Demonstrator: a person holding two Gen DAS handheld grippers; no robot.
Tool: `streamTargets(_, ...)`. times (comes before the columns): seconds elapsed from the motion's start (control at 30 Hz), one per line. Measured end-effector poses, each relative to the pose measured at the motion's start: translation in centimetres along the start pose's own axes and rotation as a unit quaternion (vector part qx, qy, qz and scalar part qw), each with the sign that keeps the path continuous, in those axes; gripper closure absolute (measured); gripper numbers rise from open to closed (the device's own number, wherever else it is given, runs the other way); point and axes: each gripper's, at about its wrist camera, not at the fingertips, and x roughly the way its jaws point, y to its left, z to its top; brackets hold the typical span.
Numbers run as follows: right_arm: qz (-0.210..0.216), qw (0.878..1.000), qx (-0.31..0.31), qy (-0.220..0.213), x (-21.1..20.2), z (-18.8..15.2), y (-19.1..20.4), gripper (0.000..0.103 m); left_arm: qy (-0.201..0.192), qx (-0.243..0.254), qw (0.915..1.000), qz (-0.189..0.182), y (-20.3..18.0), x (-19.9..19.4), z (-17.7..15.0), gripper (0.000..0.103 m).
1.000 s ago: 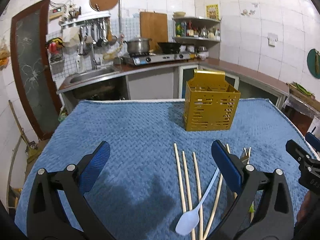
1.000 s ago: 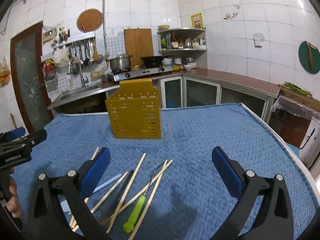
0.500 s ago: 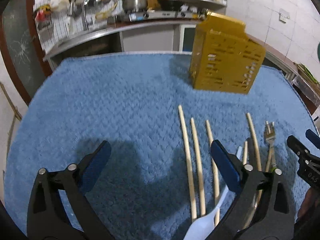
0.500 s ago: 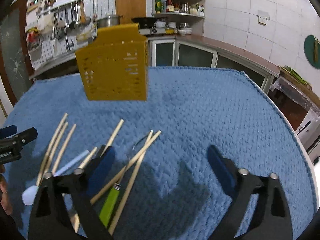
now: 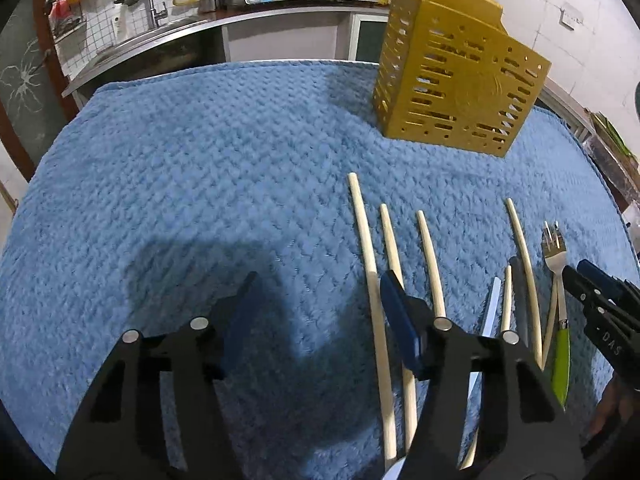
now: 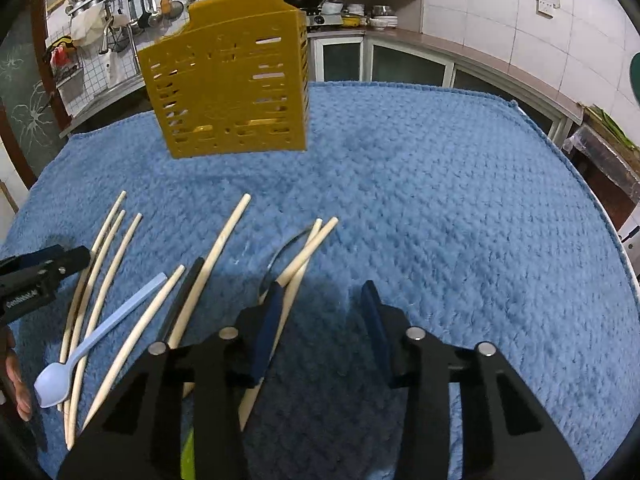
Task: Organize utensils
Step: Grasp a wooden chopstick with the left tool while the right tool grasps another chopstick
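Jaws of left gripper [image 5: 320, 300] and right gripper [image 6: 320, 312], closing, hold nothing.

Both grippers tilting down over the blue towel [image 5: 200, 168]

The left gripper [image 5: 320, 308] and right gripper [image 6: 320, 316] are angling down above the towel, jaws just closing partway, nothing between their pads; fingers [image 6: 16, 384] are showing at the left gripper's handle.

Bright overhead light; sharp; fisheye-warped edges.

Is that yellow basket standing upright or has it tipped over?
Upright. The yellow basket stands on its base on the blue cloth, walls rising straight.
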Motion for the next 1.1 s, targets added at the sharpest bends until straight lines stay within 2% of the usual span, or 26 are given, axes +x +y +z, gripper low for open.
streamTargets(0.07, 0.011, 1.000, 0.005, 0.006, 0.4, 0.2, 0.1, 0.074, 0.005, 0.001, 1.0000, 0.000, -0.2, 0.5, 0.2, 0.043)
streamTargets(0.13, 0.020, 1.000, 0.013, 0.015, 0.9, 0.3, 0.3, 0.075, 0.009, 0.004, 1.0000, 0.003, -0.4, 0.8, 0.4, 0.048)
streamTargets(0.27, 0.014, 1.000, 0.002, 0.019, 1.2, 0.7, 1.0, 0.084, 0.012, 0.009, 0.9999, 0.003, -0.5, 1.0, 0.9, 0.055)
streamTargets(0.53, 0.002, 0.999, 0.008, 0.036, 2.2, 2.0, 1.3, 0.084, 0.018, 0.016, 0.9996, 0.011, -1.0, 2.0, 2.0, 0.060)
streamTargets(0.67, -0.002, 0.999, 0.003, 0.040, 2.5, 2.4, 1.6, 0.092, 0.023, 0.016, 0.9995, 0.012, -1.2, 2.3, 2.6, 0.063)
streamTargets(0.73, 0.000, 0.999, 0.003, 0.040, 2.5, 2.5, 1.5, 0.092, 0.026, 0.016, 0.9995, 0.012, -1.1, 2.5, 2.9, 0.071)
streamTargets(0.87, 0.014, 0.999, 0.011, 0.045, 2.4, 2.6, 1.0, 0.093, 0.033, 0.010, 0.9994, 0.006, -0.8, 2.7, 3.4, 0.080)
streamTargets(1.0, 0.023, 0.999, 0.020, 0.043, 2.1, 2.8, 0.3, 0.095, 0.035, 0.012, 0.9993, 0.001, -1.3, 2.6, 3.4, 0.094)
streamTargets(1.1, 0.026, 0.999, 0.025, 0.038, 1.6, 2.8, -0.1, 0.096, 0.033, 0.008, 0.9994, 0.000, -1.4, 2.4, 3.3, 0.096)
